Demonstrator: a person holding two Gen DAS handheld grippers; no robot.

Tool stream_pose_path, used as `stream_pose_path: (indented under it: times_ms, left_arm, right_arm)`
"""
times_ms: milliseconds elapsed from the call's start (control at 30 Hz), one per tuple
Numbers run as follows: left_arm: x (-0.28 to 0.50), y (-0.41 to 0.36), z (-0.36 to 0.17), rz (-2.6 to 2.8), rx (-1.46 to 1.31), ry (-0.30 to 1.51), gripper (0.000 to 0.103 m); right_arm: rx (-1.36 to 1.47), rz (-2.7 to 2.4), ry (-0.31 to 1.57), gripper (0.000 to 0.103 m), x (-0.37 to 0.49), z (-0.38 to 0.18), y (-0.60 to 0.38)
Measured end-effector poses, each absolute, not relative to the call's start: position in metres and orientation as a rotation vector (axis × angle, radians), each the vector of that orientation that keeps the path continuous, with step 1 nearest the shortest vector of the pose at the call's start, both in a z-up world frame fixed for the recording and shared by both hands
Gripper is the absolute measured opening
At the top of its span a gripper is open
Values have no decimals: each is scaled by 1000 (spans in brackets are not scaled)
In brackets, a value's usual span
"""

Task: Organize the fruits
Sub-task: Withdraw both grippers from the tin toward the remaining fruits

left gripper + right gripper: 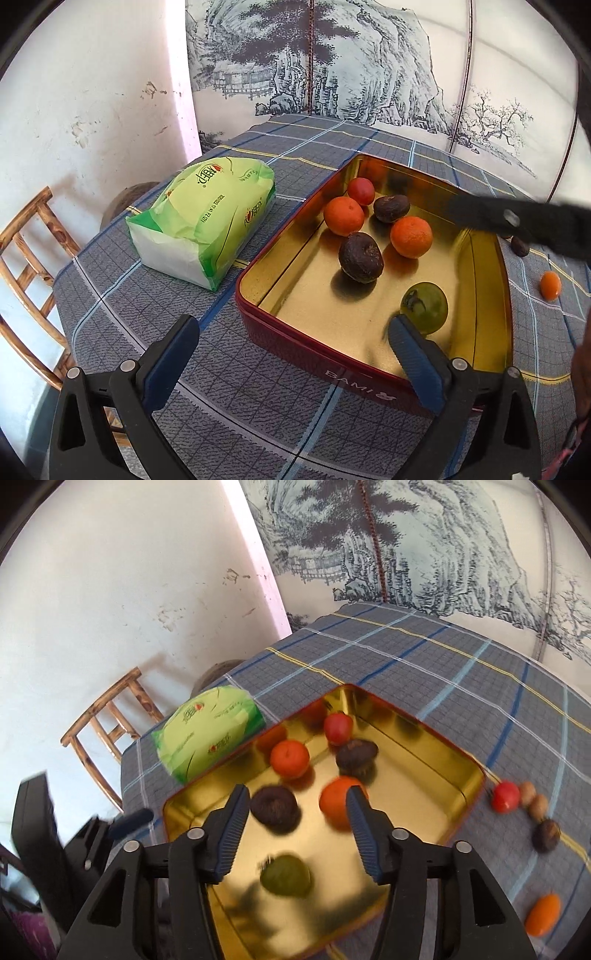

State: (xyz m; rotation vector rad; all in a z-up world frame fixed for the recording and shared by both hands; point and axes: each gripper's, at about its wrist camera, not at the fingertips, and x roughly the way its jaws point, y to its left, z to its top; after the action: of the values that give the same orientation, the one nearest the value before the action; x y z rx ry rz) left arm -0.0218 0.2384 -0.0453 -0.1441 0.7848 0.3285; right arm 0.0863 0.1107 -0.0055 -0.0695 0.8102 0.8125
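A red tin with a gold inside (pixel 484 295) (pixel 436 738) sits on the checked tablecloth. It holds two oranges (pixel 343 216) (pixel 411 236), a red tomato (pixel 361 190), two dark wrinkled fruits (pixel 361 257) (pixel 391 208) and a green fruit (pixel 424 308) (pixel 285 876). My left gripper (pixel 291 343) is open and empty at the tin's near left corner. My right gripper (pixel 295 823) is open and empty above the tin. On the cloth right of the tin lie a red tomato (pixel 505 795), two walnuts (pixel 533 800), a dark fruit (pixel 546 835) and a small orange fruit (pixel 542 914).
A green tissue pack (pixel 201 221) (pixel 207 734) lies left of the tin. A wooden chair (pixel 26 258) (pixel 107 720) stands by the white wall beyond the table's left edge. A painted screen (pixel 332 59) stands behind the table.
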Motion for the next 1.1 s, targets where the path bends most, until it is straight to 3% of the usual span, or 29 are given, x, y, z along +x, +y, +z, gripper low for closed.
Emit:
stream_pose_path:
  times_ms: [667,1100]
  left_arm:
    - [-18,192,-23,286,-20,776,101]
    - [24,103,-10,-9,41,808,101]
  right_arm:
    - [130,397,877,72,84,-50,-107]
    - [242,156,844,78,93,-65,-225]
